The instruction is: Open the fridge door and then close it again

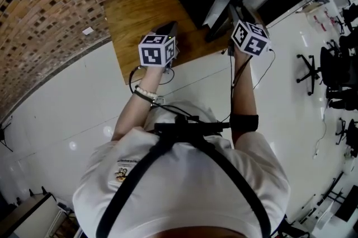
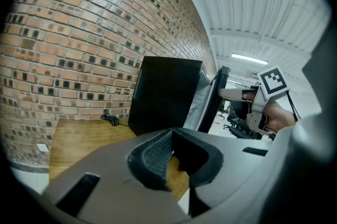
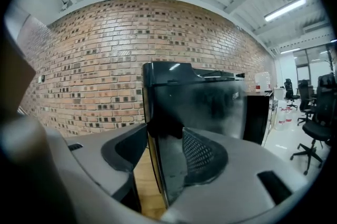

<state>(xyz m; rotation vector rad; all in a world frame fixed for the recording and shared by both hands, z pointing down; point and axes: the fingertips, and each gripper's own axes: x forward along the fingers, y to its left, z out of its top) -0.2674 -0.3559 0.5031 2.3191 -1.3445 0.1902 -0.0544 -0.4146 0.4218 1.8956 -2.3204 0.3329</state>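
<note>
Fingers [image 3: 202, 157] of right gripper [image 3: 158, 161] clamp edge of open fridge door [image 3: 210, 107].

Saw a tall brick wall [image 3: 95, 59] made of brown and dark bricks. Saw a shiny white floor [image 1: 67, 113], and a flat wooden board [image 1: 140, 18] lying on it right by the wall. Saw black office chairs [image 1: 335, 71] well apart from the board, at the floor's far right edge. Looked up at a white ribbed ceiling [image 2: 253, 1] with long bright lights [image 3: 284, 9].
</note>
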